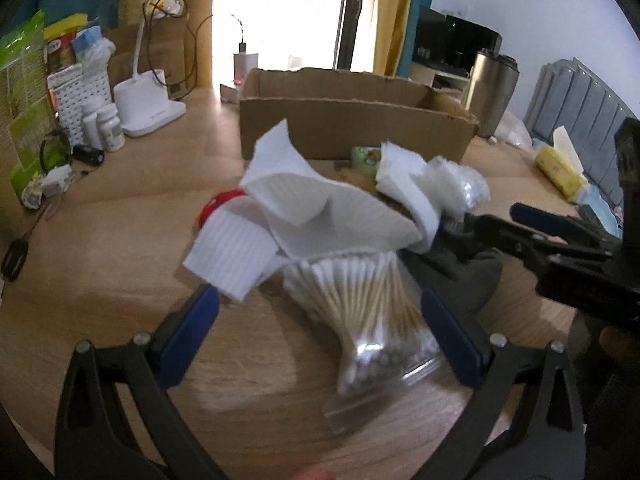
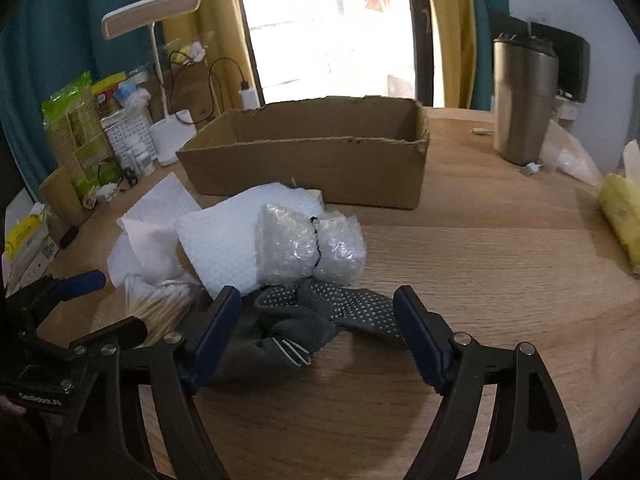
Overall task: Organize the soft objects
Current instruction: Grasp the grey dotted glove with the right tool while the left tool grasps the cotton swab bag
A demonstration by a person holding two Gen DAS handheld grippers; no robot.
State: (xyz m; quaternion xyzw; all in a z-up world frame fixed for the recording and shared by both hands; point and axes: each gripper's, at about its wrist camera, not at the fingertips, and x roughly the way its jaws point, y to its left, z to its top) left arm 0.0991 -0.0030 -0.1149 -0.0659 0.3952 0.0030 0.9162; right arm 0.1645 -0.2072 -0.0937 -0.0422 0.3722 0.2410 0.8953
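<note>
Cotton swabs [image 1: 372,312] in a clear bag lie nearest, on the wooden table [image 1: 100,248], between the two blue fingers of the left gripper [image 1: 320,316]. Its jaws stand wide apart and do not press on the bag. Just beyond the fingertips lies a heap of white foam sheets [image 1: 320,208], partly over the top of the swabs.

For the right gripper [image 2: 316,320], a grey dotted glove [image 2: 320,312] lies crumpled between the released jaws; whether its left finger touches the glove I cannot tell, and the right finger stands apart from the cloth. Just ahead of the fingertips sits a roll of bubble wrap [image 2: 308,244], touching the glove's far edge and leaning on the foam sheets to its left.

Further ahead of both grippers stands an open cardboard box [image 2: 312,168]. To the right of it stands a steel tumbler [image 2: 524,100], and to the left a white desk lamp [image 2: 160,80].
</note>
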